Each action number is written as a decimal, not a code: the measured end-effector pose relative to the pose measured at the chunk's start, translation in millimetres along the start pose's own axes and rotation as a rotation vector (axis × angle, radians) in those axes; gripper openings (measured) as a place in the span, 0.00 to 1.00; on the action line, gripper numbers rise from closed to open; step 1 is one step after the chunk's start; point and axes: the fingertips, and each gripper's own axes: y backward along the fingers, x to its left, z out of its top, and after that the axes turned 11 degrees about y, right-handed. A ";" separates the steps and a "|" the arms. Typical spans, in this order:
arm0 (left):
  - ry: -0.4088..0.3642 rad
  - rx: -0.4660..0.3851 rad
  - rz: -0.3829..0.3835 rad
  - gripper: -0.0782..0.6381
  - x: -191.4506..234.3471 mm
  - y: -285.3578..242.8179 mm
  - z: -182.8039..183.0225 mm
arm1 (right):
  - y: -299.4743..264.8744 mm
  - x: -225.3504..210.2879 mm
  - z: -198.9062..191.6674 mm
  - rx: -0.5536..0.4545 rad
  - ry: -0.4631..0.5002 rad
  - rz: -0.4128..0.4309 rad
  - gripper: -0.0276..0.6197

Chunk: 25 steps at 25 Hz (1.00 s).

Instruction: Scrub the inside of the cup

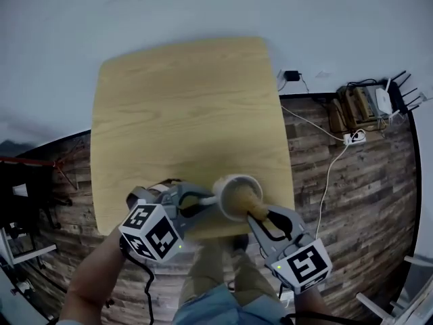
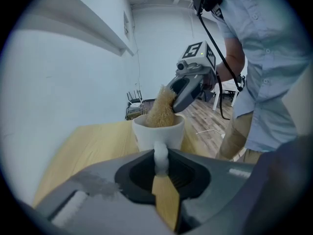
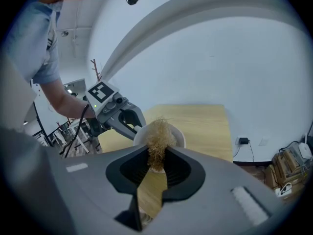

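Note:
A white cup (image 1: 232, 183) stands near the front edge of the wooden table (image 1: 183, 114). My left gripper (image 1: 206, 200) comes in from the left and is shut on the cup's handle (image 2: 160, 155); the white handle sits between its jaws. My right gripper (image 1: 259, 215) reaches in from the right, shut on a tan fibrous scrubber (image 1: 247, 198). The scrubber (image 3: 159, 136) dips over the rim into the cup (image 3: 178, 137). In the left gripper view the scrubber (image 2: 160, 109) fills the cup's mouth under the right gripper (image 2: 188, 89). The cup's inside bottom is hidden.
The table's front edge is just below the cup, with the person's legs (image 1: 216, 269) under it. A power strip and cables (image 1: 352, 139) and boxes with a router (image 1: 369, 103) lie on the wood floor at right. Dark furniture (image 1: 20, 202) stands at left.

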 end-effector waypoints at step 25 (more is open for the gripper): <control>-0.095 0.146 0.030 0.20 2.1 -2.1 22.5 | -49.3 -15.2 -10.4 0.384 0.255 0.237 0.15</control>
